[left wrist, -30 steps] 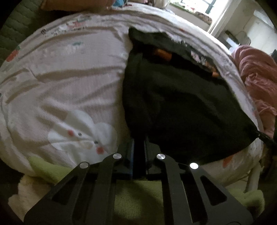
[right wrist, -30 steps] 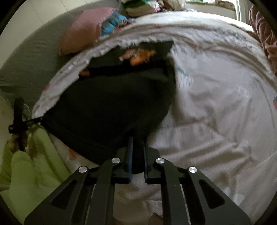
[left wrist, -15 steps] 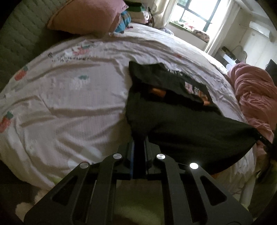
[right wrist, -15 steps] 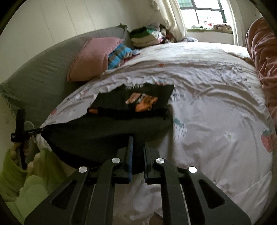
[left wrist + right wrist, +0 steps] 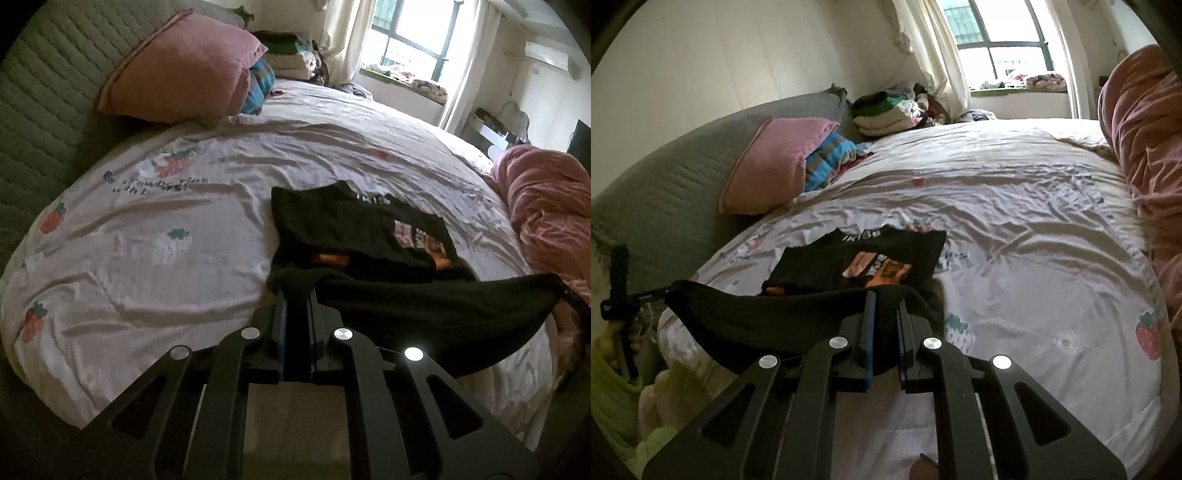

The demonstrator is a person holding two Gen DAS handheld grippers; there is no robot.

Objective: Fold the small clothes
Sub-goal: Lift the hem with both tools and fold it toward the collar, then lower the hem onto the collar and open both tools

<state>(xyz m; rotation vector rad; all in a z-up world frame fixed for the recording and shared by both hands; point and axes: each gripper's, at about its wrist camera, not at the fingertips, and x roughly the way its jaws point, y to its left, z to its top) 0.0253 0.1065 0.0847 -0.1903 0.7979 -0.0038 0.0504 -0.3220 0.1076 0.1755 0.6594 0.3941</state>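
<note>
With each hand-held gripper, left (image 5: 295, 295) and right (image 5: 884, 302), clamped on a shirt (image 5: 424, 306) corner, I risk uneven tension dragging the far half askew across the bed (image 5: 147, 258).

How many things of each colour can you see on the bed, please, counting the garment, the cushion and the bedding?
Black: 1, the black T-shirt, both lower corners pinched by the left gripper and right gripper
Pink: 2, the pink pillow and the pink blanket
Blue striped: 1, the folded blue striped cloth
White: 1, the strawberry sheet
Total: 5
</note>
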